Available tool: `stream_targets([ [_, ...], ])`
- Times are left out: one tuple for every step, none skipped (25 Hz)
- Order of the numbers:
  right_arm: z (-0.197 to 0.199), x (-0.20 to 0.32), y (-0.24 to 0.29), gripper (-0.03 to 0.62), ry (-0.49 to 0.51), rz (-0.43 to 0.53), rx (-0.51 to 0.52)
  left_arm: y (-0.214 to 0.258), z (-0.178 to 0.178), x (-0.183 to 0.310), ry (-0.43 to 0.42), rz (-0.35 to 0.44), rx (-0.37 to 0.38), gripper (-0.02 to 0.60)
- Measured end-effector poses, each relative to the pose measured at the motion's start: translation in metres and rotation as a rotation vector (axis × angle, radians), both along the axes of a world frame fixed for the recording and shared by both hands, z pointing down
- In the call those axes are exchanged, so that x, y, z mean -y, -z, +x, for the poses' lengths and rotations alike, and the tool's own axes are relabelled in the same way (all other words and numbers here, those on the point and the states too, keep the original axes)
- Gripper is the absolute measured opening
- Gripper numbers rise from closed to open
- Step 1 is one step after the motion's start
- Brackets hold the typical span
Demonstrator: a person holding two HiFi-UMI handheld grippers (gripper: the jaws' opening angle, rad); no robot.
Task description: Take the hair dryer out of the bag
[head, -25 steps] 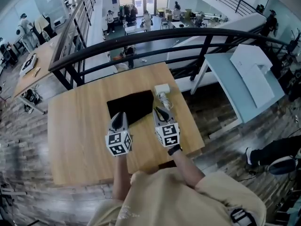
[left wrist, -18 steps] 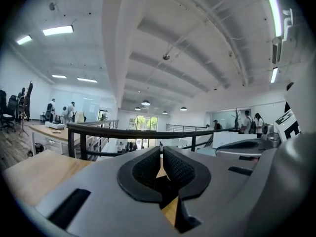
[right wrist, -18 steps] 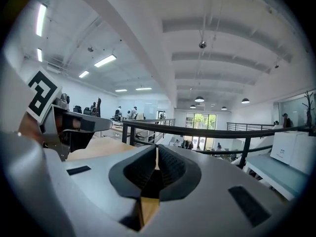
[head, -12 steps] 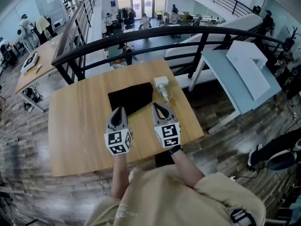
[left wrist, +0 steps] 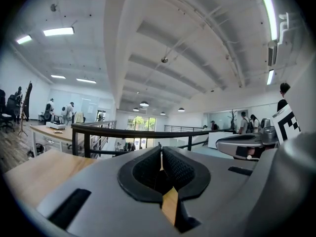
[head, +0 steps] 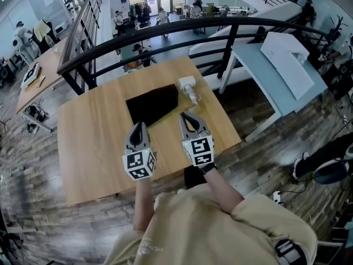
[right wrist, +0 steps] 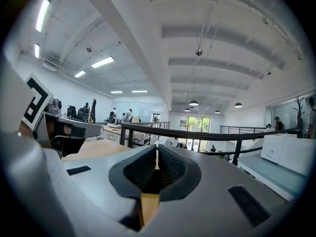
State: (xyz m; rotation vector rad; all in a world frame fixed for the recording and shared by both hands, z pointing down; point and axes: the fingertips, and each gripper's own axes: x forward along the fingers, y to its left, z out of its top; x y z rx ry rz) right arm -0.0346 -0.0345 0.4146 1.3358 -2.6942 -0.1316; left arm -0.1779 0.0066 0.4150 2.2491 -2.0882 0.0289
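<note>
- The wooden worktop carried a flat black bag.
- The left tongs had just been closing and stood pressed together, empty — the right tongs likewise.
- The white hair dryer lay outside the bag, just beside its far right corner.

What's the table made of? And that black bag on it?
The table looks like wood or wood-look laminate: light tan, matte, with faint grain lines. The black bag is probably soft fabric: dull, no shine, lying flat; too small to tell more.

Black bag on wooden table, white device just beside it.
</note>
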Motion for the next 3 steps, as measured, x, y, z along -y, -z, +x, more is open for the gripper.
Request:
stream_targets([
  [-0.0024, -0.0019, -0.0005, 0.021, 0.003, -0.001, -0.008, -0.0007, -0.0024, -0.0017, 0.000, -0.002, -0.002, 0.023],
  [-0.0049, -0.0037, -0.0010, 0.021, 0.006, -0.002, -0.016, -0.0015, -0.0050, -0.0034, 0.001, -0.005, -0.004, 0.022],
  [-0.0074, -0.0055, -0.0015, 0.021, 0.009, -0.003, -0.025, -0.0023, -0.0075, -0.0051, 0.002, -0.009, -0.006, 0.023],
])
